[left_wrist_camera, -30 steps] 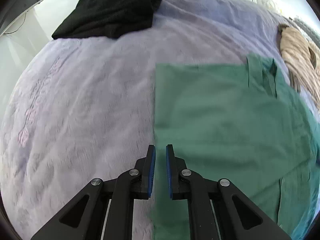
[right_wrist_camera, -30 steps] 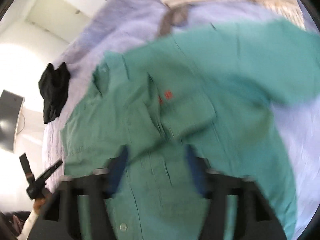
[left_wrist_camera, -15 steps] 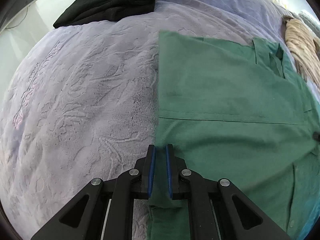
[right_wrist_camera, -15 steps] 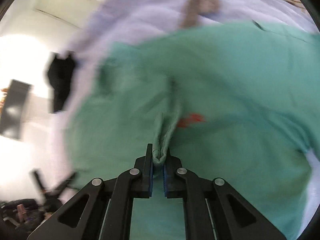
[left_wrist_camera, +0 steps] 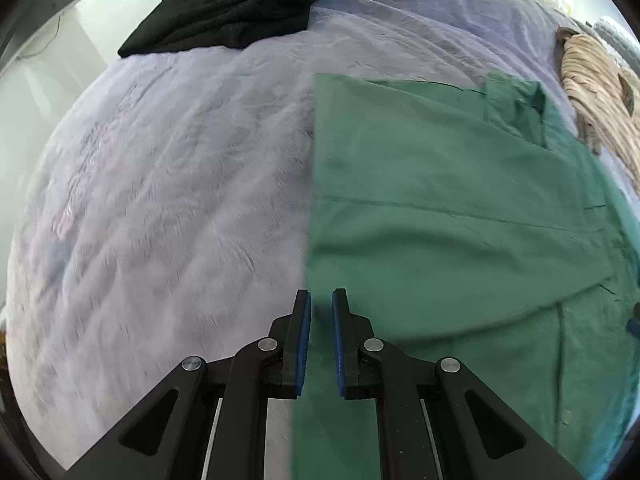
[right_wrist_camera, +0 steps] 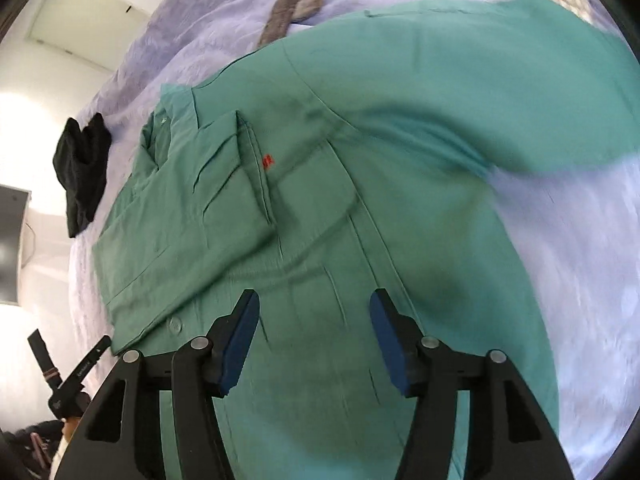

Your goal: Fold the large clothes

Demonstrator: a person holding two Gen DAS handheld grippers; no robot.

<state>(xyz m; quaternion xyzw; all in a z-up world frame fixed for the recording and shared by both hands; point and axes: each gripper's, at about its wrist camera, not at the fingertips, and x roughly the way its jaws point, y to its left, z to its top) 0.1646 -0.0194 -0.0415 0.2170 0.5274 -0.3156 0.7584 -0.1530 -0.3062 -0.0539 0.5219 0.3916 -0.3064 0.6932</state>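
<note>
A large green button shirt (left_wrist_camera: pixel 440 208) lies on a lilac bedspread (left_wrist_camera: pixel 168 200), its left side folded inward to a straight vertical edge. My left gripper (left_wrist_camera: pixel 320 312) hovers over that folded edge with a small gap between the pads and nothing in it. In the right wrist view the shirt (right_wrist_camera: pixel 360 208) shows its collar, a red logo and one sleeve spread to the right. My right gripper (right_wrist_camera: pixel 314 320) is wide open and empty above the shirt's lower front.
A folded black garment (left_wrist_camera: pixel 232 4) lies at the bed's far left, also in the right wrist view (right_wrist_camera: pixel 82 168). A beige knitted garment (left_wrist_camera: pixel 600 92) lies at the far right. A grey strap (right_wrist_camera: pixel 296 8) lies beyond the collar. Bare bedspread lies left of the shirt.
Both grippers let go of the shirt: the left pads parted slightly and drew back up, the right one opened wide and pulled back. The folded side now lies flat.
</note>
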